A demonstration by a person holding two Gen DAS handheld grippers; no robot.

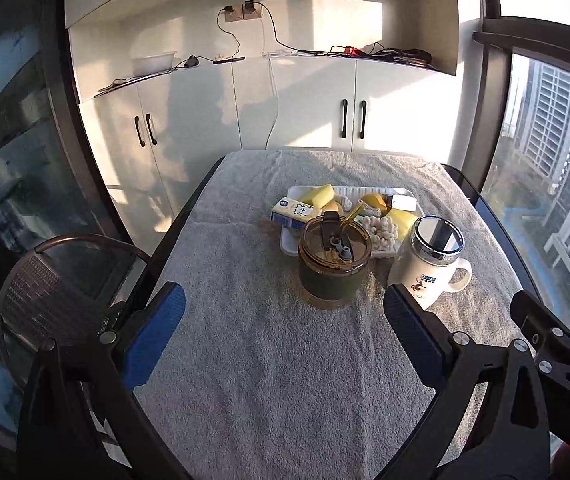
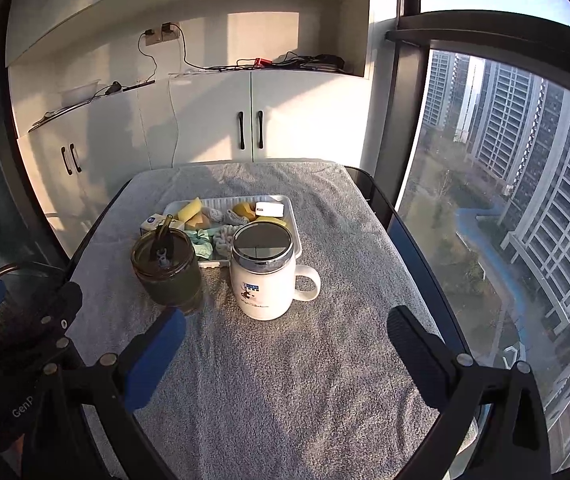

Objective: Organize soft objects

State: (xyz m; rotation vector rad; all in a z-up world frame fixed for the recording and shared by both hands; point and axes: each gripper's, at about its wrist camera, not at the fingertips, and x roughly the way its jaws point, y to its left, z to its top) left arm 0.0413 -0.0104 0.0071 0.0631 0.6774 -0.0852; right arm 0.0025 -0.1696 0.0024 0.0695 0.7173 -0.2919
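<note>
Left gripper (image 1: 285, 312) and right gripper (image 2: 285, 332) spread wide, empty; clear amber tumbler (image 1: 335, 256), white mug (image 2: 263, 276), then reach far tray (image 2: 291, 216).

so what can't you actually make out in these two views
- Near part of the white tray: hidden in both views behind the dark lidded jar and white mug.
- Soft items in the tray: overlapping, too small to count.
- Milk carton print: too small to read.
- Mug's contents: covered by its lid.

Tumbler (image 2: 167, 270) and mug (image 2: 263, 276) block the tray's (image 2: 293, 216) near edge.
</note>
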